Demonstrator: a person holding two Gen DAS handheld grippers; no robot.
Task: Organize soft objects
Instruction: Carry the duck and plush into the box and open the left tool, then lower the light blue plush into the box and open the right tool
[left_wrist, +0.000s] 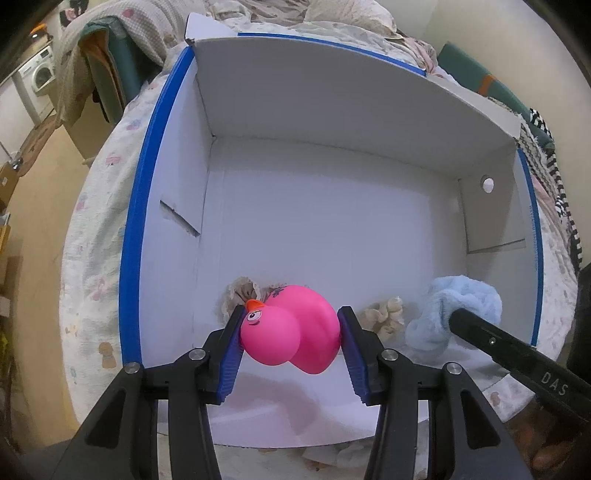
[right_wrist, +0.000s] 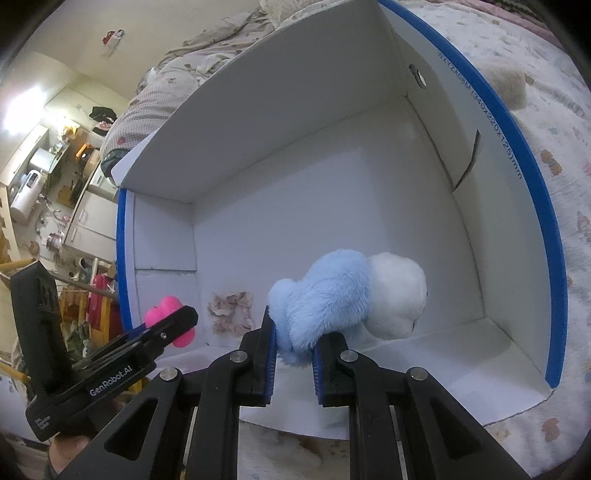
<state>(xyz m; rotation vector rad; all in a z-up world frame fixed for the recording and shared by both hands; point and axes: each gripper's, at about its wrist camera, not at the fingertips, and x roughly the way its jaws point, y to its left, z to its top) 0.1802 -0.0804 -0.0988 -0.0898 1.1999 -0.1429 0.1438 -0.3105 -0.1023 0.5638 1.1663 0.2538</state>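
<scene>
My left gripper (left_wrist: 290, 325) is shut on a pink rubber duck (left_wrist: 291, 328) with an orange beak, held over the near part of a white cardboard box (left_wrist: 332, 206) with blue rims. My right gripper (right_wrist: 293, 343) is shut on a light-blue and white plush toy (right_wrist: 332, 291), also inside the box near its front. The plush shows at the right of the left wrist view as blue fluff (left_wrist: 454, 314), and the duck (right_wrist: 166, 308) peeks out behind the left gripper in the right wrist view. A small beige lacy cloth (right_wrist: 231, 310) lies on the box floor between the two.
The box rests on a bed with a pale patterned quilt (left_wrist: 99, 258). Another small beige cloth piece (left_wrist: 384, 314) lies on the box floor. A beige fluffy thing (right_wrist: 509, 88) sits on the quilt beyond the box's right wall. Bedding and clothes pile up behind the box.
</scene>
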